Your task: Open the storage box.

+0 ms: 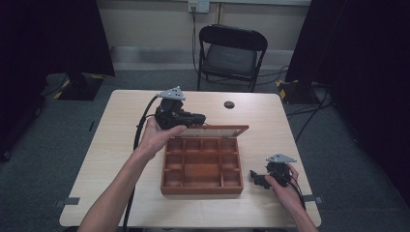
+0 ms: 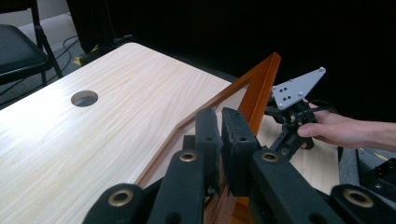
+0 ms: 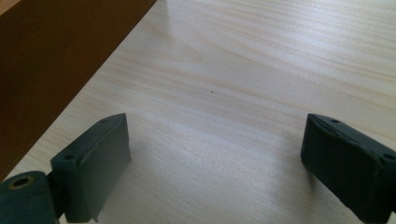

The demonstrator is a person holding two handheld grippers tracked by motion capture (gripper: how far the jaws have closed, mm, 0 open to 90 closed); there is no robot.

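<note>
A wooden compartment box [image 1: 202,165] sits at the centre of the bench [image 1: 96,159], its lid [image 1: 212,131] raised at the far edge. The left gripper [image 1: 196,119], centre frame, has its jaws clamped shut on the lid's frame. The right gripper [image 1: 256,178], lower right, rests with jaws wide apart, holding nothing. The thin lid could slip free and slam down, or the unbraced box could slide.

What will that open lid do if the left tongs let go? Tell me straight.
Likely drop. The lid stands raised on the wooden box, pinched at its frame by the left tongs. It looks stiff, a wood frame around a pale panel, so it shouldn't flex. The right tongs rest open beside the box.
</note>
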